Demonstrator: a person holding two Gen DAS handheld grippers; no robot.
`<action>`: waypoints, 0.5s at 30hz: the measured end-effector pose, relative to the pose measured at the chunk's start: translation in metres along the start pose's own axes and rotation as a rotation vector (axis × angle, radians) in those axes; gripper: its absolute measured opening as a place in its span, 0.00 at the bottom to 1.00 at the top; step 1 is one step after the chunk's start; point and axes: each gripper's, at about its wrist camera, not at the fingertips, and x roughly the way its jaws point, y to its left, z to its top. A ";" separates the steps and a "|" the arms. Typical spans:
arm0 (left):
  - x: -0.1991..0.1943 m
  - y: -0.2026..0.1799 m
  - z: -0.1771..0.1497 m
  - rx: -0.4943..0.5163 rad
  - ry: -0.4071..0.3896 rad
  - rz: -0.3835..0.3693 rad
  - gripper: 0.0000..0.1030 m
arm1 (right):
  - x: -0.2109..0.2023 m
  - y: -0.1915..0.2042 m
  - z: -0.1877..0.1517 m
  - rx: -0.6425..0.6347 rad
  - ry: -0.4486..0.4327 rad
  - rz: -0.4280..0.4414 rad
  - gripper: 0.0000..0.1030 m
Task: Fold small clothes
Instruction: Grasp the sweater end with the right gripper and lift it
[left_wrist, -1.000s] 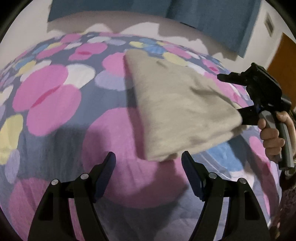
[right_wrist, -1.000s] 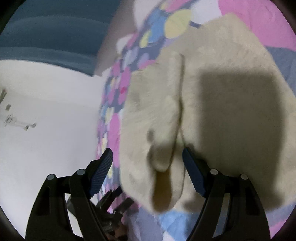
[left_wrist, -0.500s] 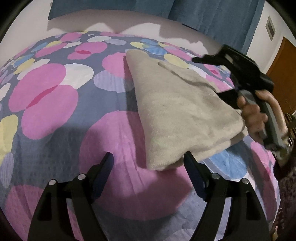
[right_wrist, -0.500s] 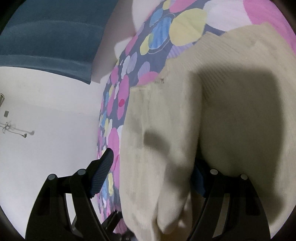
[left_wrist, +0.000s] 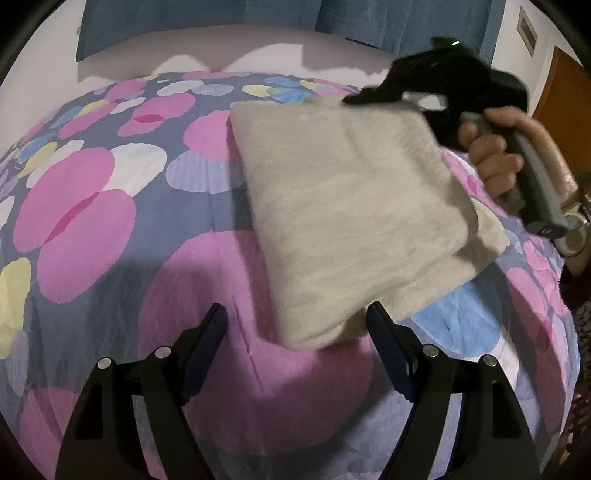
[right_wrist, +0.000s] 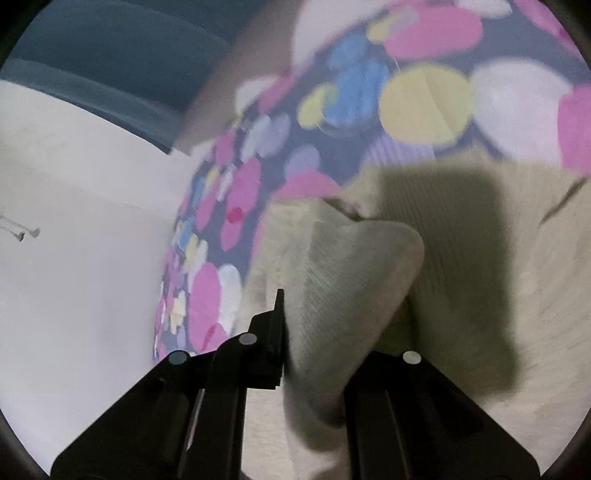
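Note:
A beige knitted garment (left_wrist: 354, 221) lies folded on the flowered bedspread (left_wrist: 110, 229). My left gripper (left_wrist: 297, 343) is open and empty, its blue-padded fingers just short of the garment's near corner. My right gripper (right_wrist: 317, 343) is shut on a fold of the garment (right_wrist: 354, 280) and holds it above the rest of the cloth. In the left wrist view the right gripper (left_wrist: 373, 98) reaches over the garment's far right edge, held by a hand (left_wrist: 495, 155).
The bedspread with pink, yellow and blue circles covers the whole bed. A white wall and blue curtains (left_wrist: 369, 26) are behind the bed. A brown door (left_wrist: 565, 96) is at the far right.
My right gripper has closed on a fold of the garment and carried it up and over toward the far edge. My left gripper has stayed open near the front corner.

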 end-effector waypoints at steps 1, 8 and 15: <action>0.001 0.001 0.001 0.001 -0.001 0.004 0.75 | -0.010 0.001 0.004 -0.008 -0.022 -0.002 0.08; 0.012 0.009 0.011 -0.020 0.005 0.013 0.75 | -0.034 -0.046 0.013 0.045 -0.042 -0.095 0.08; 0.015 0.011 0.012 -0.036 0.006 0.002 0.75 | -0.041 -0.087 -0.006 0.157 -0.046 -0.032 0.33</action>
